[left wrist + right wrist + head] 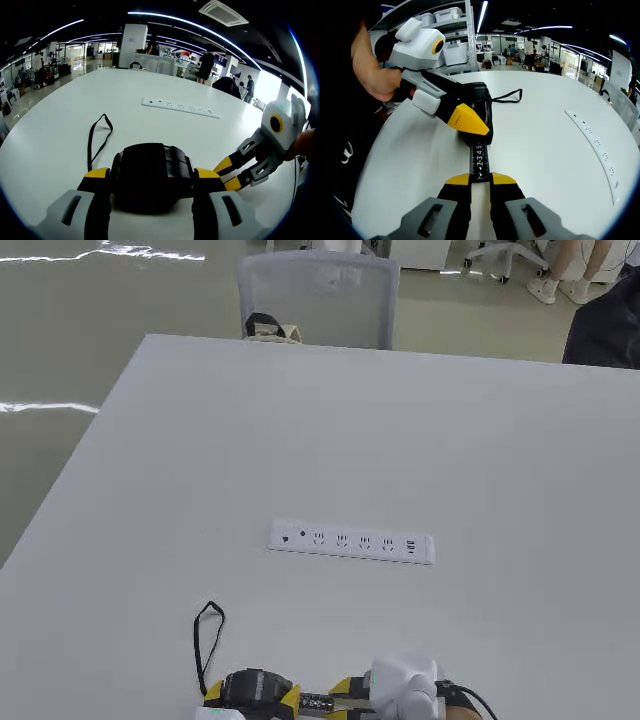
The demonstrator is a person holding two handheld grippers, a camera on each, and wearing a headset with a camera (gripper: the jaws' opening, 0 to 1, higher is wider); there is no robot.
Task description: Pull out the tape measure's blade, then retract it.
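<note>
**Blade partly drawn, both grippers engaged**

The jaws of the left gripper (151, 175) are closed on the black box-shaped plastic tape measure case (152, 162), at the near edge of the white surface (450, 440). The jaws of the right gripper (480, 179) pinch the dark numbered blade (479, 157); a short length is exposed, apparently lying on the surface. A white power strip (350, 541) lies farther off.
</note>
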